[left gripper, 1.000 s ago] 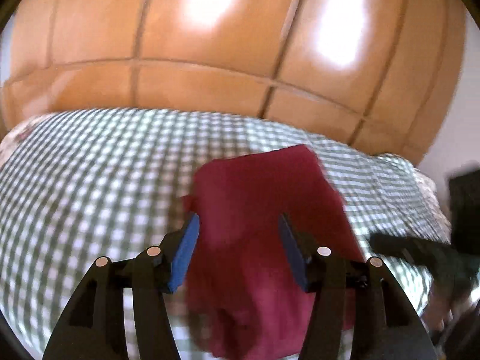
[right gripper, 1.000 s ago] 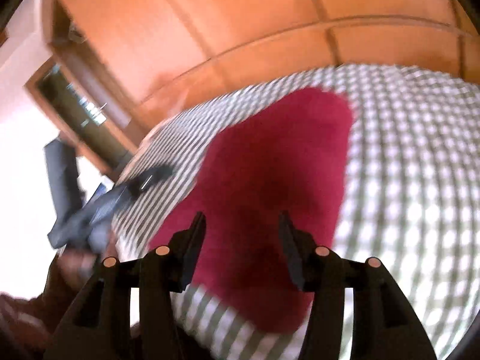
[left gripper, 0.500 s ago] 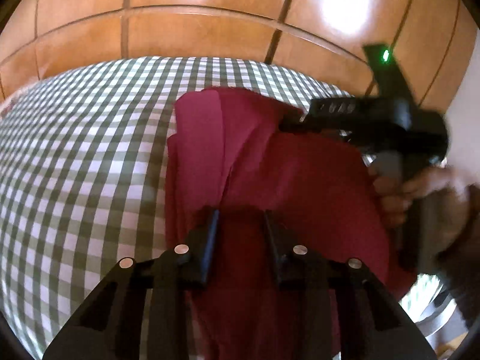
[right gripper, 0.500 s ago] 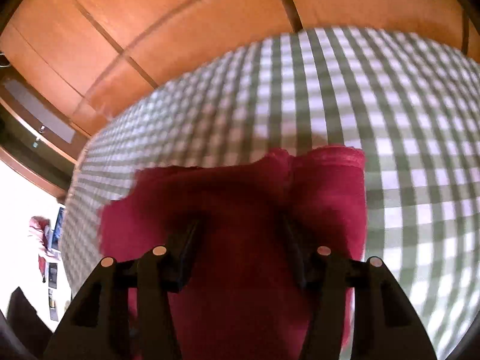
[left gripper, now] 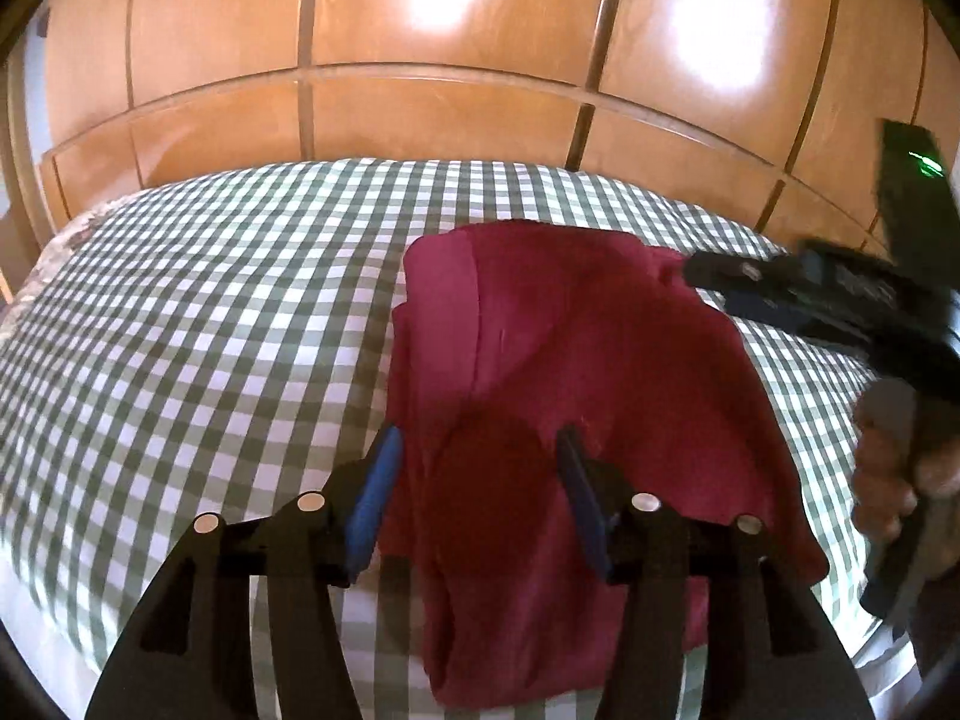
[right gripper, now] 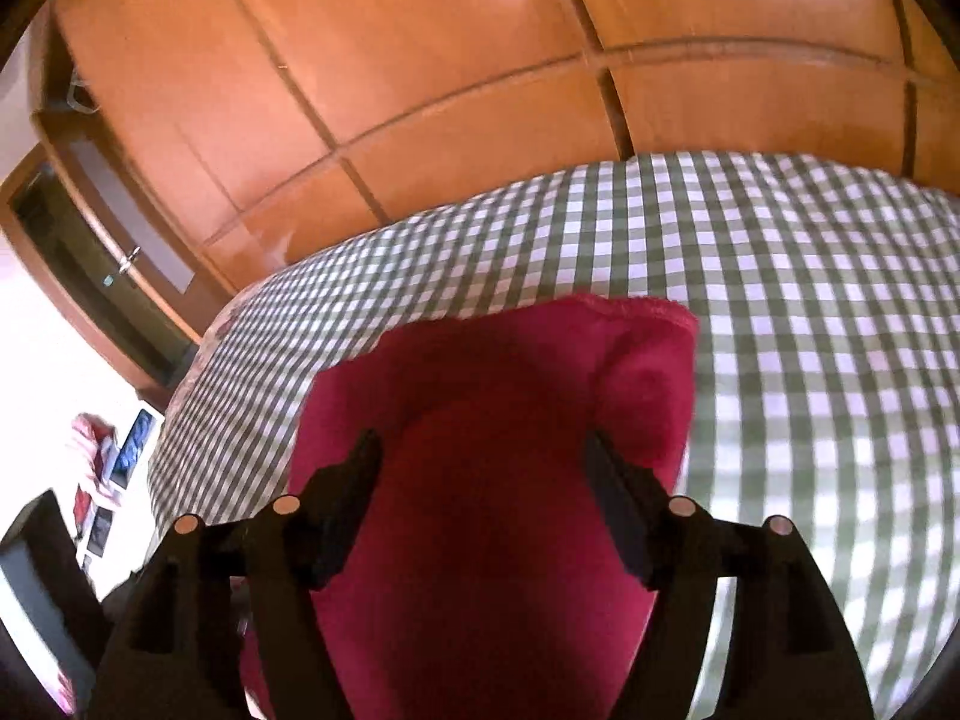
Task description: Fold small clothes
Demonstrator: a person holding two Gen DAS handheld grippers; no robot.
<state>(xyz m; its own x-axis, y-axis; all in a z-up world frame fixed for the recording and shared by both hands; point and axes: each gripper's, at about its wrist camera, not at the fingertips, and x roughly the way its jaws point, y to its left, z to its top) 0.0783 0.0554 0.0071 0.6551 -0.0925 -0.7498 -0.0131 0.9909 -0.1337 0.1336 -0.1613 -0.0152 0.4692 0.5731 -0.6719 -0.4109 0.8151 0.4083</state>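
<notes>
A dark red garment (left gripper: 570,372) lies folded on the green-and-white checked bed cover (left gripper: 210,312), near its front right part. My left gripper (left gripper: 477,456) is open, its blue-padded jaws apart just above the garment's near part, holding nothing. My right gripper (right gripper: 483,468) is open above the same red garment (right gripper: 510,408), empty. In the left wrist view the right gripper (left gripper: 690,269) reaches in from the right, its tip at the garment's far right corner, held by a hand (left gripper: 888,468).
Wooden wardrobe panels (left gripper: 450,90) rise behind the bed. In the right wrist view a door with a handle (right gripper: 129,261) stands at the left, and small items (right gripper: 114,456) lie on the floor left of the bed. The bed cover (right gripper: 810,330) stretches to the right.
Both grippers were closed in on the garment half a second ago; now both have opened and drawn back a little. The garment lies flatter on the bed.
</notes>
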